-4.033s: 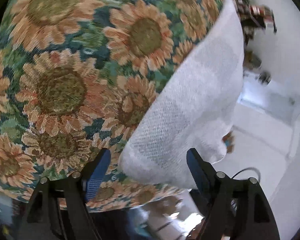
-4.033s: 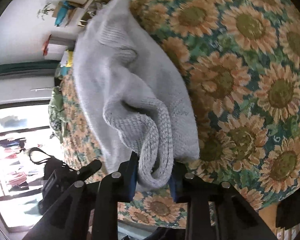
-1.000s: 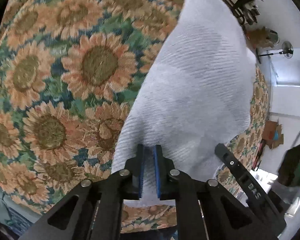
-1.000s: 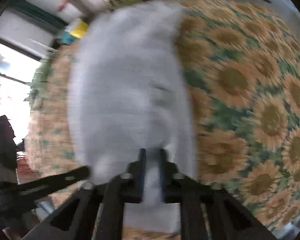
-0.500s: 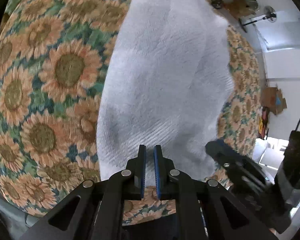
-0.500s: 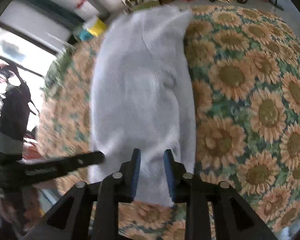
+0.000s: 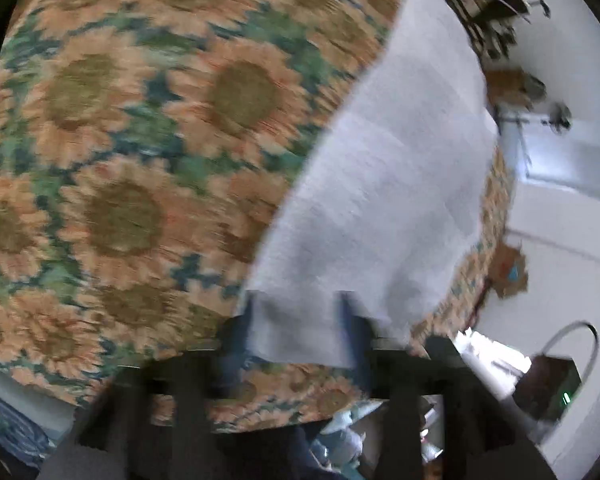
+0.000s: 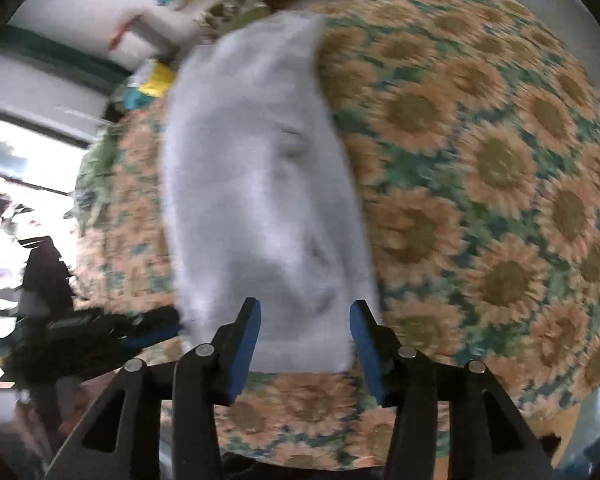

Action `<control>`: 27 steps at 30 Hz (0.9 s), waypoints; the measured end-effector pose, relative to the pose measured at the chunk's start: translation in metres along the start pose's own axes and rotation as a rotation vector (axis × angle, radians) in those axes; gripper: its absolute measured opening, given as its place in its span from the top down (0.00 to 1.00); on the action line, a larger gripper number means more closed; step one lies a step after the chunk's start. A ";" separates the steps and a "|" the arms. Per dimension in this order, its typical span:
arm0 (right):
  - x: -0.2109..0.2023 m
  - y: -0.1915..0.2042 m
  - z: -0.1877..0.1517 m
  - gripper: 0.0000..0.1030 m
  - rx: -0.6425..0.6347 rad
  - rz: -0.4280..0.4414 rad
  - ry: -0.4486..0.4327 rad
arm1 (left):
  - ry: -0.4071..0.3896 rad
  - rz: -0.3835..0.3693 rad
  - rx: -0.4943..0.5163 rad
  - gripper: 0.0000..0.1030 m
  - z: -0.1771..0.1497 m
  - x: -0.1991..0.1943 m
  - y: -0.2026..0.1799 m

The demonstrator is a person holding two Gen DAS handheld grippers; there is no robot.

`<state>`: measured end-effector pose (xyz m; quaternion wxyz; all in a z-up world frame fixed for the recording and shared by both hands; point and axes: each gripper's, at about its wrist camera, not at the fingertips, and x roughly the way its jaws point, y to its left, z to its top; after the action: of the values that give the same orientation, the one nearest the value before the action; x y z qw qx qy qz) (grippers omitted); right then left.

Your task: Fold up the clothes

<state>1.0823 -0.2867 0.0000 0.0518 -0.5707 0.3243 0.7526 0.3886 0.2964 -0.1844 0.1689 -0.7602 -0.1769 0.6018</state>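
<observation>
The pale grey knitted garment (image 8: pixel 260 200) lies folded into a long strip on the sunflower-patterned cloth (image 8: pixel 480 184) that covers the bench, its near end close to the bench's front edge and its far end running toward the cluttered back of the room. In the right wrist view the right claw (image 8: pixel 305 330) stands over that near end with its 2 blue pads (image 8: pixel 246 340) spread apart; its jaws have just been opening, and the cloth's end lies between them without either pad pressing on it. In the left wrist view, which is blurred, the same garment (image 7: pixel 388 184) stretches away up and to the right, and the left claw (image 7: pixel 296 332) brackets its near corner; its jaws too have just been opening, now parted, with the fabric edge between the fingers and no squeeze visible. The left claw also shows at the lower left of the right wrist view, just beside the garment's edge.
</observation>
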 end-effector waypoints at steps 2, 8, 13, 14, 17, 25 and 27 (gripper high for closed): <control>0.011 0.009 -0.003 0.45 -0.013 -0.024 0.018 | 0.017 -0.009 -0.011 0.28 0.002 0.003 0.008; 0.048 -0.011 -0.008 0.44 0.028 -0.098 0.120 | 0.138 -0.019 -0.003 0.28 -0.006 0.028 0.017; 0.049 -0.013 -0.009 0.45 0.064 -0.079 0.116 | 0.181 -0.069 -0.049 0.27 -0.016 0.036 0.018; 0.045 -0.010 -0.009 0.45 0.050 -0.089 0.105 | 0.183 -0.077 -0.054 0.27 -0.014 0.036 0.020; 0.034 0.000 -0.008 0.42 0.003 -0.117 0.067 | 0.186 -0.082 -0.054 0.35 -0.012 0.037 0.021; 0.021 0.044 -0.006 0.34 -0.189 -0.151 0.000 | 0.220 -0.116 -0.037 0.67 -0.011 0.039 0.014; 0.019 0.052 -0.014 0.32 -0.249 -0.152 -0.009 | 0.225 -0.151 -0.052 0.69 -0.009 0.035 0.014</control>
<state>1.0638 -0.3402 0.0031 0.0389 -0.5922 0.1840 0.7835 0.4060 0.3000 -0.2187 0.2127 -0.8116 -0.2289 0.4937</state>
